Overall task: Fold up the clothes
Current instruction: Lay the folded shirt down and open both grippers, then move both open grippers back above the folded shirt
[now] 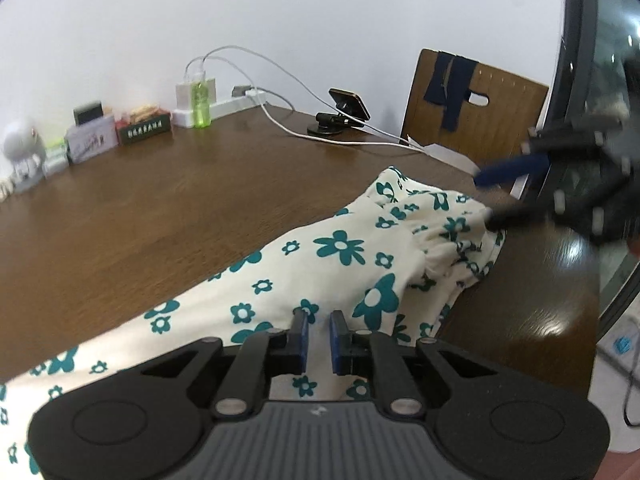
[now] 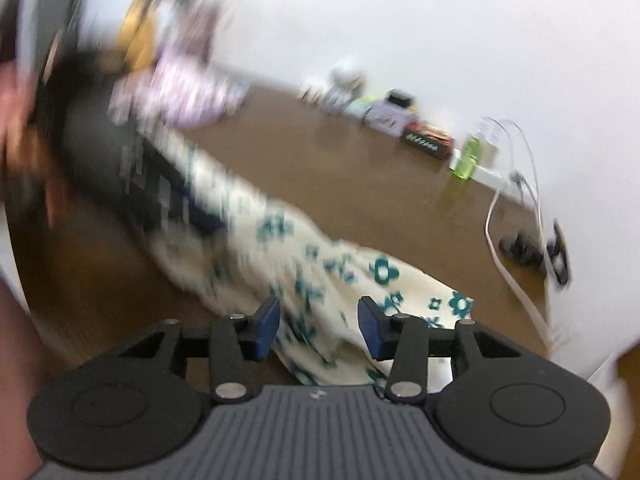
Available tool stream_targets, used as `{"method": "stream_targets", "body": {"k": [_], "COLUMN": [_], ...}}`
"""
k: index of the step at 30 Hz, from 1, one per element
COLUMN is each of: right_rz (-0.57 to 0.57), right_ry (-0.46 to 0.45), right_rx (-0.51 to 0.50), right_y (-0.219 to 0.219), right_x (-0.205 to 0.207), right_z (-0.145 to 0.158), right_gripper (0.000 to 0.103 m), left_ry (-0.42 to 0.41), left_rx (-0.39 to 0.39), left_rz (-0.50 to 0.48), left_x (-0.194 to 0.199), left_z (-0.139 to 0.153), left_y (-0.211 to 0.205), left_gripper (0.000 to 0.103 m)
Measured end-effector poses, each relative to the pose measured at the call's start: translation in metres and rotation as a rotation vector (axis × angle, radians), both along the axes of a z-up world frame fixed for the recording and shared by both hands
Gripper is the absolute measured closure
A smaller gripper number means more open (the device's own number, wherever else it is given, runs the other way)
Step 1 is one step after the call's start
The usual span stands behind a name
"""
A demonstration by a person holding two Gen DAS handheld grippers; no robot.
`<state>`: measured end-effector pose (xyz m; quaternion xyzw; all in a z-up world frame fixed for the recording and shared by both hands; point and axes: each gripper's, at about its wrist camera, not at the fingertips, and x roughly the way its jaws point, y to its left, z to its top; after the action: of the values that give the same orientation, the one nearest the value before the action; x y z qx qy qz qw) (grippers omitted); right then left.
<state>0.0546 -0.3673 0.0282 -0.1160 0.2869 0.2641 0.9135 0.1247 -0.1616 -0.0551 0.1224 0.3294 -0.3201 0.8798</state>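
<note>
The left gripper sits nearest the lens, its jaws drawn to a narrow gap above the garment; no cloth is pinched between the pads as far as the left wrist view shows. The garment, cream with teal flowers, lies stretched along the near edge of the table, running from the near left corner toward the right edge, where its gathered end is bunched.

At that bunched end the right gripper stands with its jaws parted, one blue pad lifted clear of the fabric and the dark lower finger at the cloth's rim. Its own view (badly smeared by motion) shows the jaws moderately wide with the garment passing under them, nothing clamped.

The step in hand looks like taking fresh holds for the next fold. To do it well, each gripper should bite a single flat layer at an edge rather than the ruffled heap, both at matching points so the fold line comes out straight. The cable and phone stand at the far edge are well apart from the cloth.
</note>
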Motion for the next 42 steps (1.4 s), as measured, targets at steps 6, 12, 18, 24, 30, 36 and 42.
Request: {"method": "stream_targets", "body": {"k": [6,12,18,24,30,36,42], "right_rz": [-0.073,-0.098,-0.341,-0.413,-0.418,-0.426,-0.435], "right_ry": [0.076,0.063,0.056,0.042,0.021,0.019,0.019], "right_rx": [0.238,0.15,0.164,0.158,0.122,0.105,0.081], "right_y": [0.028,0.041,-0.013,-0.022,-0.013,-0.01,-0.006], "right_x": [0.033,0.023,0.013,0.008,0.006,0.008,0.01], "right_z": [-0.013,-0.044,-0.053,-0.063,-0.064,-0.062,-0.062], "right_gripper": [0.078,0.082,0.082,0.083,0.083,0.083,0.083], "left_ry": [-0.066,-0.058,-0.05,-0.063,-0.132,-0.162,-0.177], "left_rx": [0.051,0.03,0.009,-0.019,-0.001,0.027,0.038], "left_rz": [0.003,0.012,0.012,0.118,0.376,0.546,0.527], "left_x": [-0.011,-0.014,-0.014,-0.02,-0.04,-0.06,-0.07], "left_z": [-0.006,-0.008,-0.008,0.005,0.019,0.016,0.01], "left_y": [-0.009,-0.002,0.002,0.033,0.112,0.188,0.215], "left_gripper": [0.093,0.093,0.092,0.088,0.088,0.088,0.095]}}
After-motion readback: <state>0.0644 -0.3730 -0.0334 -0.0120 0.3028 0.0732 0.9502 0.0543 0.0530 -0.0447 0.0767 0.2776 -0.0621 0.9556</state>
